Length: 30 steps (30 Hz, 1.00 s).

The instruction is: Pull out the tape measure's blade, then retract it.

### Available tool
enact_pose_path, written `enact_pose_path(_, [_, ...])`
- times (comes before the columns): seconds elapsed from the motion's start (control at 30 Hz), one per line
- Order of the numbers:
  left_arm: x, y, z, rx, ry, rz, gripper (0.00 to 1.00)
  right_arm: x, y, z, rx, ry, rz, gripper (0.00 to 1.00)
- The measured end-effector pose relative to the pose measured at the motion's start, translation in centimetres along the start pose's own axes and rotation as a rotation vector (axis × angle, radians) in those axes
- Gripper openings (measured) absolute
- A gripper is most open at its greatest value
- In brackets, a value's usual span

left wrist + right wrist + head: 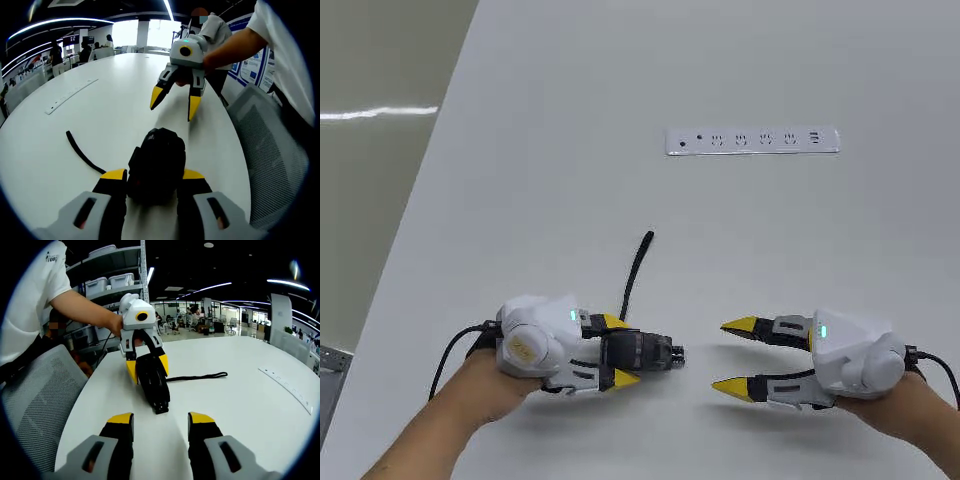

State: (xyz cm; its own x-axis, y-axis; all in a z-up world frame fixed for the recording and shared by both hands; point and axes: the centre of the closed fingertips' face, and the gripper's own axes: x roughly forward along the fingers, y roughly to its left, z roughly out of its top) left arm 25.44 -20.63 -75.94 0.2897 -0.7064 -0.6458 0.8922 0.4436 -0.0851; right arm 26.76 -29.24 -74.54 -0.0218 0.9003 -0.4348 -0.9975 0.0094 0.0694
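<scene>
A white tabletop (570,120) seen from above. The left gripper (620,350) is clamped on a black tape measure (648,350), which rests on the tabletop close to the person, with its free end pointing toward the right gripper (722,356). That gripper sits near the tape measure without touching it, jaws spread wide and holding nothing. A black strap (635,268) runs from the tape measure across the tabletop. A white power strip (752,140) lies farther back.
</scene>
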Motion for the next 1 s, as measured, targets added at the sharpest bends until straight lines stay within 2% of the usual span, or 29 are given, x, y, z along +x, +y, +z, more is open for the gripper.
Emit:
enact_pose_path(0.53, [-0.1, 0.1, -0.1, 0.007, -0.005, -0.003, 0.35, 2.6, 0.3, 0.4, -0.011, -0.008, 0.032, 0.4])
enact_pose_path(1.0, [-0.1, 0.2, -0.2, 0.009, -0.002, -0.001, 0.35, 4.4, 0.3, -0.1, -0.003, -0.002, 0.046, 0.35])
